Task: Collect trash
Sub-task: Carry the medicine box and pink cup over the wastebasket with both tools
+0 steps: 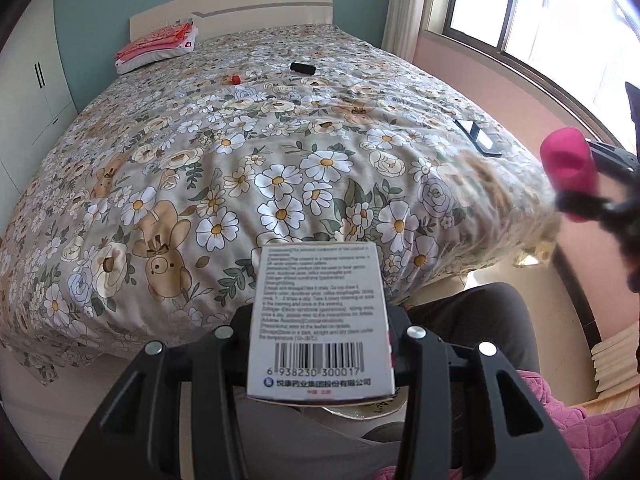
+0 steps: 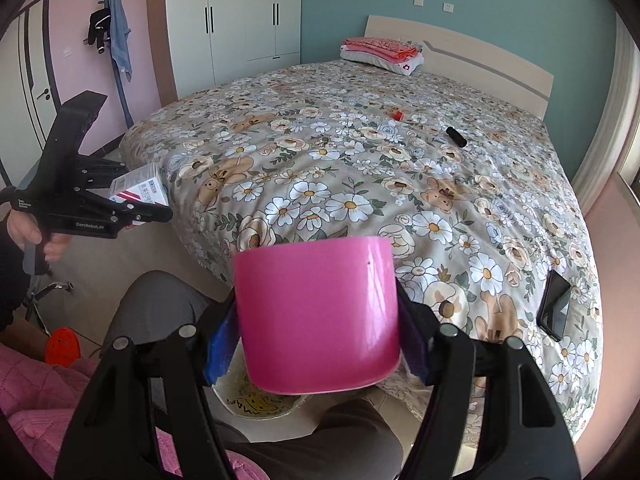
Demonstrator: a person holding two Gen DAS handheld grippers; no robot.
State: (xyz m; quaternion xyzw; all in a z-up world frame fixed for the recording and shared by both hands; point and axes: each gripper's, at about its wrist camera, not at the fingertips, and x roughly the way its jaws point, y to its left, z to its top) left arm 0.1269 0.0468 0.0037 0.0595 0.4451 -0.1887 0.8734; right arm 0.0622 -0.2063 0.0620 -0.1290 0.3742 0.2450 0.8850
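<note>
The left claw (image 1: 320, 320) clamps a medicine box (image 1: 320, 316); the right claw (image 2: 320, 320) clamps a pink cup (image 2: 316, 316). The smooth cup could slip out, I'd say.

white barcoded medicine box (image 1: 320, 320) and glossy pink cup (image 2: 316, 312), each clamped, off the bed.

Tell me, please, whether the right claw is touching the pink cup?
Touching. The right wrist view shows the right claw with its fingers pressed against both sides of the pink cup, holding it clear of the bed.
</note>
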